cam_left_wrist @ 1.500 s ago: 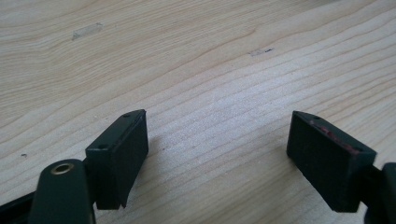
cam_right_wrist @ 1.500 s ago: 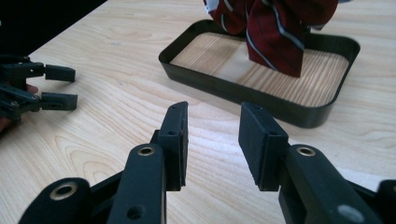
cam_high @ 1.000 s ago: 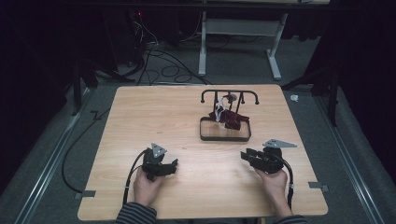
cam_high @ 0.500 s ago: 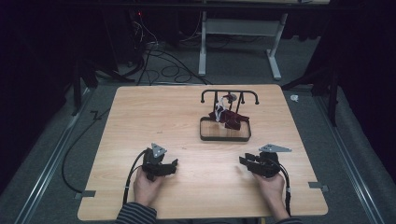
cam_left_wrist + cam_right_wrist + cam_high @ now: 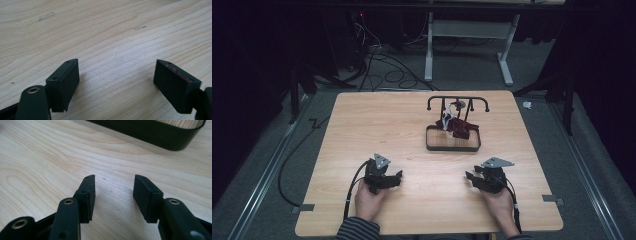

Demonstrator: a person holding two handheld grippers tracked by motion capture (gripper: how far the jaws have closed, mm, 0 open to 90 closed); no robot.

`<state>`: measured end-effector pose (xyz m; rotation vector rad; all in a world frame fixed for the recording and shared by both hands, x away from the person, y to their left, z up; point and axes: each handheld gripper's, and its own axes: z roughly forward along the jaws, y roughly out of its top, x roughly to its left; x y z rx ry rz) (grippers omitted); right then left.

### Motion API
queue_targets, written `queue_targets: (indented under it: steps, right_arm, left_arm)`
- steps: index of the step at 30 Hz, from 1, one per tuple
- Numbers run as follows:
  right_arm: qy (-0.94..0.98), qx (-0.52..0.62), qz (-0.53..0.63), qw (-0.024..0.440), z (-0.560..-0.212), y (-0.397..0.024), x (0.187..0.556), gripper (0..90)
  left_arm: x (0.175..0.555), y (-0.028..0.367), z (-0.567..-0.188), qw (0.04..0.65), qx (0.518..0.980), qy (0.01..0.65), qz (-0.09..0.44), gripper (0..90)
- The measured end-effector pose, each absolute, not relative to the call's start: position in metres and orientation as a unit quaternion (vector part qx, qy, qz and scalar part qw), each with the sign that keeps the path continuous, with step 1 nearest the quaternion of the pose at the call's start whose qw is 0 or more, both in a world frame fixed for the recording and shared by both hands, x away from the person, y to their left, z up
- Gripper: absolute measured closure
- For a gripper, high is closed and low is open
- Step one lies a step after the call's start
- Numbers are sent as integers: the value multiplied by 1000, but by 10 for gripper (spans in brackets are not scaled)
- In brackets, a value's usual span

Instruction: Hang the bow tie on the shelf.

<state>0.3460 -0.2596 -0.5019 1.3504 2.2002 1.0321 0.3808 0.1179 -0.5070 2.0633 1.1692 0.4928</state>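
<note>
Both grippers rest low on the table, near its front edge, nothing between the jaws: left gripper spread wide, right gripper moderately apart, having just been opening. Step looks like the start, before any reach. Next move calls for travel forward to the tray, right of centre, long axis across the table. Dark red bundle hangs on its rack, possibly cloth; its pointing is unclear.

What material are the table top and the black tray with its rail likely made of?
Table top: pale wood or wood-look laminate, matte, with visible grain lines. Tray: dark smooth rim with a slight sheen, probably metal or plastic; its floor looks wooden. Rail: thin black bent rod, probably metal.
</note>
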Motion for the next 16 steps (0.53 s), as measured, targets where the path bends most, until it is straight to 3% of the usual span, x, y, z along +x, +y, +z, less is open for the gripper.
queue_targets:
  steps: [4, 16]
  right_arm:
    - [793, 460, 342, 209, -502, -251, 343, 503]
    - [795, 457, 341, 207, -502, -250, 343, 446]
  left_arm:
    - [381, 118, -507, 352, 797, 452, 191, 211]
    - [381, 118, -507, 352, 797, 452, 191, 211]
